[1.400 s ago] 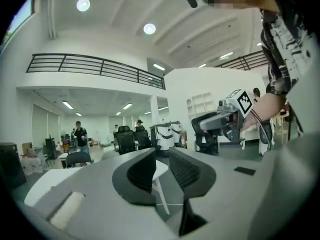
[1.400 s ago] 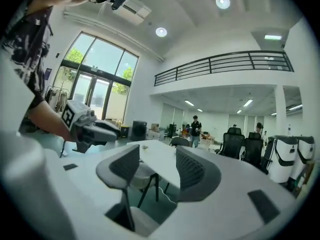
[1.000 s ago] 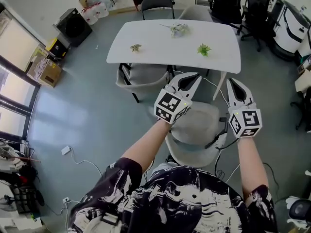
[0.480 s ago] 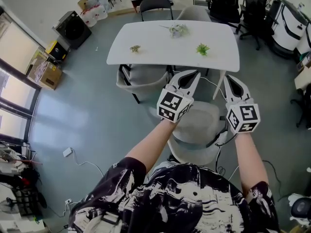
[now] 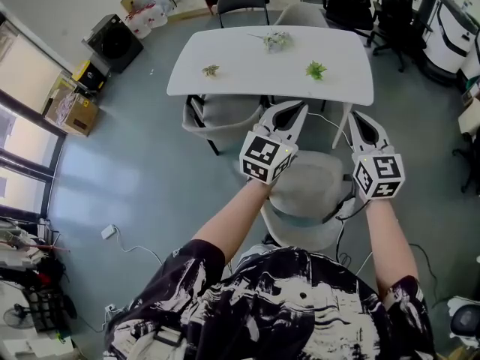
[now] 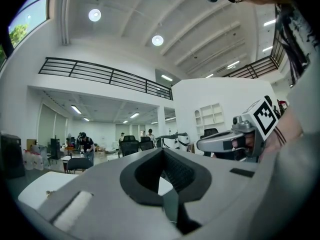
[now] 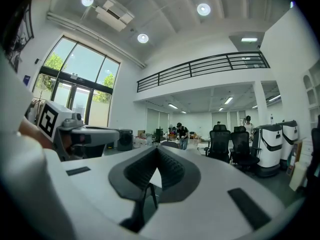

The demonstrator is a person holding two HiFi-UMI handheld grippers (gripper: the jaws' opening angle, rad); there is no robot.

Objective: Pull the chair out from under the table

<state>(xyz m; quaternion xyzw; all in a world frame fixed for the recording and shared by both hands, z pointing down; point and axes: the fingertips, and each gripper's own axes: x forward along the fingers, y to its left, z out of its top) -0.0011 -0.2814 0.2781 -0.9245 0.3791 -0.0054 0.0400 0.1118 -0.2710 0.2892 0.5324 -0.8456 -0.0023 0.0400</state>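
Jaws of our left hand-held gripper (image 5: 299,109) and right hand-held gripper (image 5: 358,119) are pressed together, empty — both hover over the grey plastic shell chair (image 5: 304,201), standing just clear of the white rectangular counter (image 5: 247,81).

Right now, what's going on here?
A person holds the left tool and right tool over a grey chair that stands out from under the white table. Both tools' jaws are together, gripping nothing. A second chair is tucked under the table.
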